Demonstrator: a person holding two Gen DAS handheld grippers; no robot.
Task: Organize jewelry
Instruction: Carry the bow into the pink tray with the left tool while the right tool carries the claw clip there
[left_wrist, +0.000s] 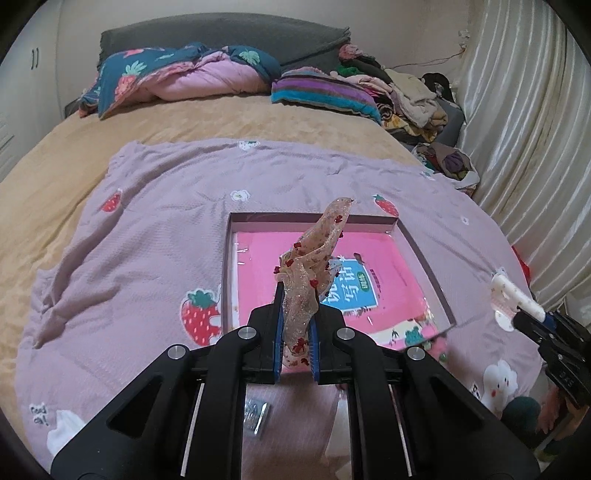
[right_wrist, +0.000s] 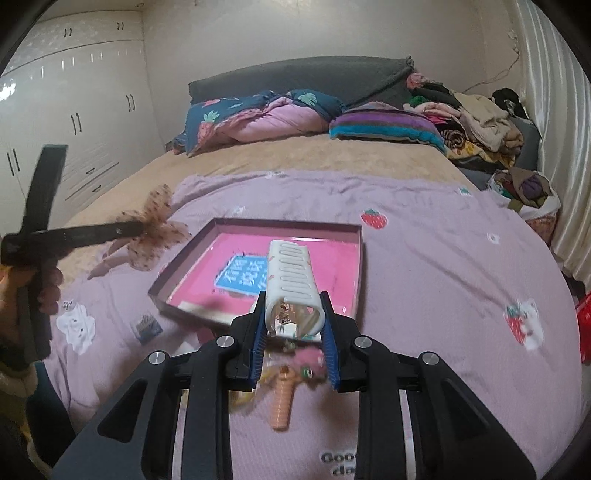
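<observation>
1. We see our left gripper (left_wrist: 295, 325) closed on a sheer, glittery bow (left_wrist: 314, 273) with small red dots; the bow stands up from between the blue pads, above the near left part of the box (left_wrist: 314, 218).
2. Our right gripper (right_wrist: 293, 332) is clamped on a white slotted hair clip (right_wrist: 291, 280), pads pressing its two sides; the clip juts forward over the box's near edge.
3. The box is a shallow open tray with a pink lining and a blue label, lying on a lilac strawberry blanket (left_wrist: 147, 221) spread over the bed (left_wrist: 55, 155).
4. In the right wrist view the bow (right_wrist: 155, 229) hangs left of the box, clear of the blanket.
5. More pieces lie on the blanket below the right gripper: a peach ribbed clip (right_wrist: 282, 398) and a pink fuzzy piece (right_wrist: 310, 356), both blurred.
6. A small dark comb-like clip (right_wrist: 146, 326) lies on the blanket just left of the box's near corner.
7. A person's hand (right_wrist: 48, 291) grips the left tool's handle.
</observation>
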